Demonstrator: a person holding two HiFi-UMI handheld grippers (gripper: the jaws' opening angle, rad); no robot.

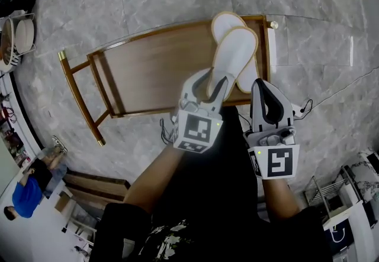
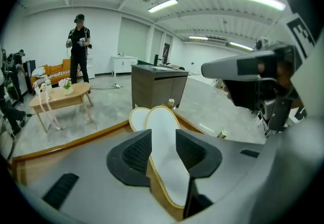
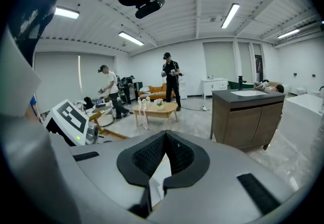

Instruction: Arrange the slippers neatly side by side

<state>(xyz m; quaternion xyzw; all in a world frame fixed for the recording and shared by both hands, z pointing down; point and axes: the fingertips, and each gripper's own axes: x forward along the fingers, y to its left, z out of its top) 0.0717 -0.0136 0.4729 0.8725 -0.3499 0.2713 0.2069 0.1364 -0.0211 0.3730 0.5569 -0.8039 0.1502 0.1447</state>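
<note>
Now the left tool [image 1: 211, 84] stands open astride one slipper [image 1: 237, 48] on the surface [image 1: 148, 71]; the right tool [image 1: 266, 90] has its jaws together.

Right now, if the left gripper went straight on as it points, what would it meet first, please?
The upper white slipper: its near end already lies between the left gripper's open jaws, so any advance likely meets it first, on the wooden table.

Room at left
Bench top [image 1: 148, 71] bare left of the stacked slippers [image 1: 237, 48] (raised rim [image 1: 148, 37] along its edges).
</note>
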